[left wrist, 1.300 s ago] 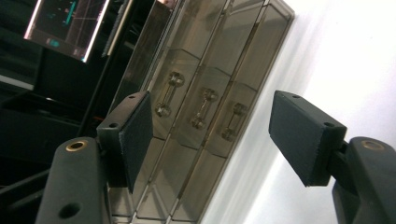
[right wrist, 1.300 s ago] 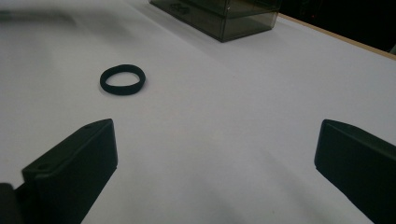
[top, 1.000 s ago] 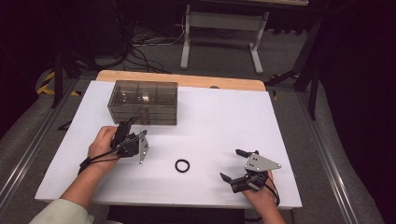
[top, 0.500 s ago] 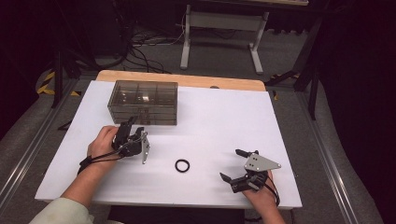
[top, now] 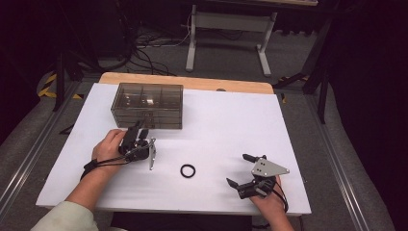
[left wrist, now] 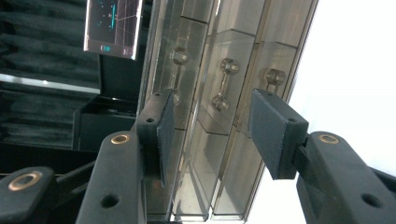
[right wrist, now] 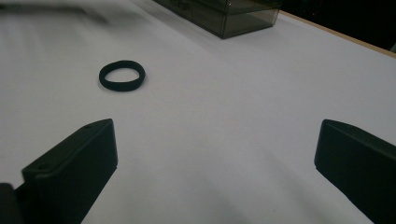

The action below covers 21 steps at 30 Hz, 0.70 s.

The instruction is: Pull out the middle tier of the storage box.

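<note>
Since a second ago, my left claw has edged up to the smoky clear drawer box, its jaws closing partway. They stand apart now, nothing pressed between the pads; in the left gripper view a drawer handle sits just ahead, in line with the gap. My right claw rests on the white tabletop, jaws wide apart and empty. Ahead of it and off to one side lies a black ring, flat, well apart from both claws. I can read no lettering on the box.
</note>
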### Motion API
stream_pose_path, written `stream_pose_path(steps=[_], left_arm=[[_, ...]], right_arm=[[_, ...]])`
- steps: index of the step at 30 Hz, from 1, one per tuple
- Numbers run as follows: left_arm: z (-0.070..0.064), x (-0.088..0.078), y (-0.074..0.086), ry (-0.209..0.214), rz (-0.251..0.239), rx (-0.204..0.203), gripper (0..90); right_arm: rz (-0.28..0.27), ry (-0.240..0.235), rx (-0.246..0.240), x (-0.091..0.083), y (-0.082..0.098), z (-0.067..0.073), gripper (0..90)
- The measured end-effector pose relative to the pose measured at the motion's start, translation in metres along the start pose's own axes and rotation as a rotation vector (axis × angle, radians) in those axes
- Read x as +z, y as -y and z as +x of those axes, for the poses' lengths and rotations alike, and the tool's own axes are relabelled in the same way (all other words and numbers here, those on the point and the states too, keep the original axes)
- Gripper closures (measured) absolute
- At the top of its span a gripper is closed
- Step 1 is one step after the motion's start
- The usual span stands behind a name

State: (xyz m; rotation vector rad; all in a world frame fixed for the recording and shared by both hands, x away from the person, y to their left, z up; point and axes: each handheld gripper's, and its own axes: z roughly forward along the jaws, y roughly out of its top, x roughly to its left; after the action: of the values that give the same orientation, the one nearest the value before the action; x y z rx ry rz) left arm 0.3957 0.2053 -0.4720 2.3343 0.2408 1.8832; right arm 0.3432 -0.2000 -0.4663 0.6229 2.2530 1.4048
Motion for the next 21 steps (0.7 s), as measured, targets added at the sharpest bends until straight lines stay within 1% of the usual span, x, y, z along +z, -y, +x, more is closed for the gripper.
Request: stream_pose_path(steps=[1, 6, 13, 19, 21], left_arm=[[-0.0014, 0.0006, -0.0008, -0.007, 0.004, 0.018, 52.4], [-0.0031, 0.0021, -0.0013, -0.018, 0.009, 0.024, 54.0], [-0.007, 0.0068, -0.0028, -0.04, 0.029, 0.057, 55.0], [-0.0085, 0.009, -0.0035, -0.05, 0.032, 0.068, 55.7], [-0.0092, 0.0105, -0.0032, -0.05, 0.032, 0.061, 56.1]], right_arm=[[0.0, 0.0, 0.0, 0.0, 0.0, 0.0, 0.1], [0.0, 0.0, 0.0, 0.0002, 0.0001, 0.0001, 0.1], [-0.001, -0.001, -0.002, 0.0004, 0.0001, -0.0002, 0.1], [-0.001, -0.002, -0.001, 0.0004, 0.0001, -0.0002, 0.1], [-0.001, -0.003, 0.001, 0.0004, 0.0001, -0.0002, 0.1]])
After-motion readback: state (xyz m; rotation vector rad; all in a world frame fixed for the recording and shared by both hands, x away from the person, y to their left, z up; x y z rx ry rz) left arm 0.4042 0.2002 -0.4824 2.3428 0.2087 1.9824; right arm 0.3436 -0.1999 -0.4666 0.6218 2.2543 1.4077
